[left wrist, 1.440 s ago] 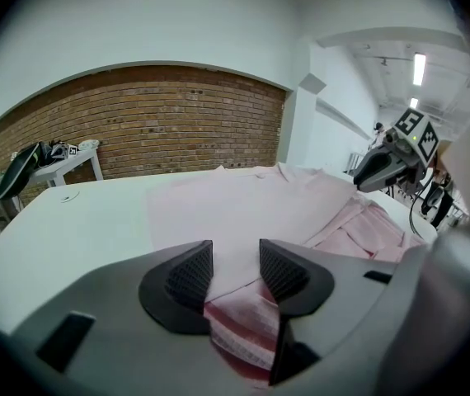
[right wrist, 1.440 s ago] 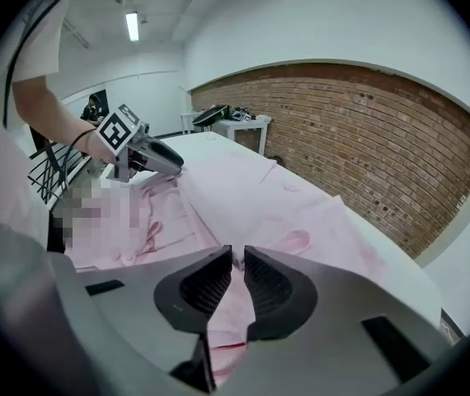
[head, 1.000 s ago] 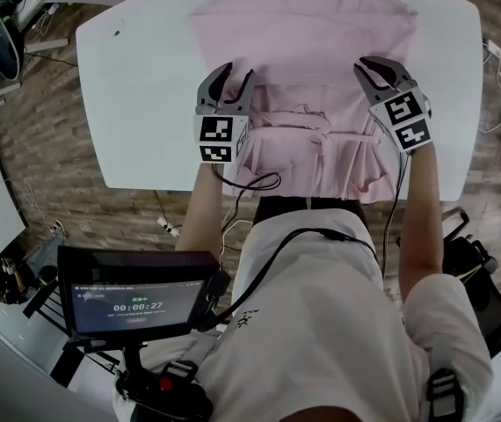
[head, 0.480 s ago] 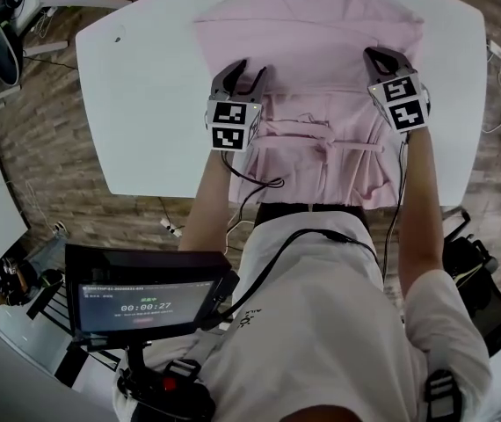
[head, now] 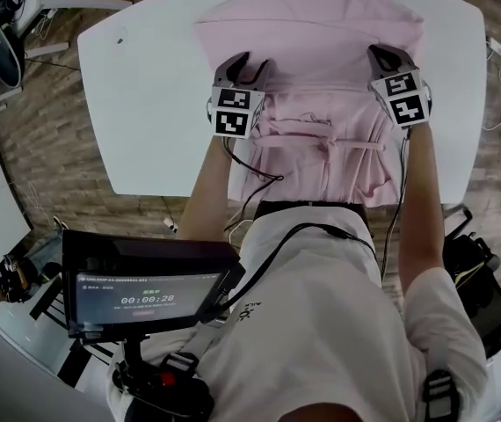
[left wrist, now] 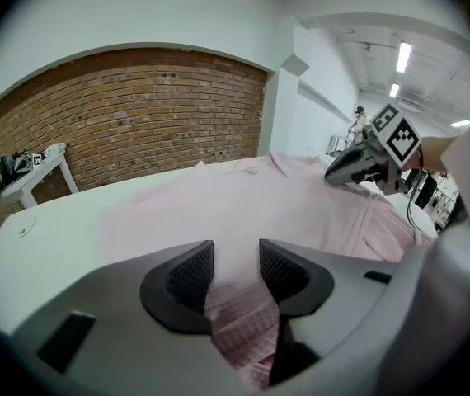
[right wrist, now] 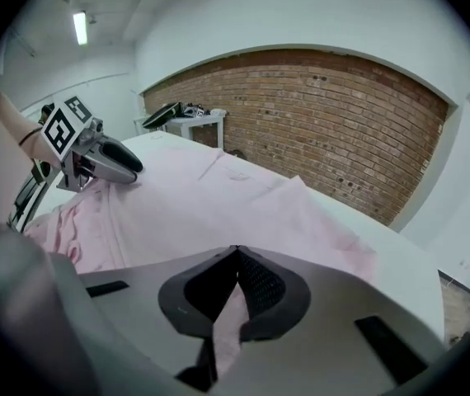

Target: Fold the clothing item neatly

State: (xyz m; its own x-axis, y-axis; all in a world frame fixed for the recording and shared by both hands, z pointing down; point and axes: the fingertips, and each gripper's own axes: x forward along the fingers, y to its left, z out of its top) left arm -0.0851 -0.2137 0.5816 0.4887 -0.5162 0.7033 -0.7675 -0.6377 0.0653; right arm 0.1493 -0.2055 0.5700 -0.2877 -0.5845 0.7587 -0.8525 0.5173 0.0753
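Pink garment (head: 321, 42) lies spread on the white surface (head: 145, 104), its near hem bunched at the edge by me. My right hand-held gripper (head: 382, 55) is pinched shut on cloth at its right side. My left hand-held gripper (head: 249, 62) stands open, with cloth between the jaws but not clamped. Next, I judge, I should close the left, then lift both sides evenly. No containers in sight.

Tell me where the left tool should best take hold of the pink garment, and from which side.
Likely the pink garment on its left side, opposite where the right tool is shut on it. Come from the near edge, tilted down: it lies flat on the table, and the left tool stands open astride cloth there.
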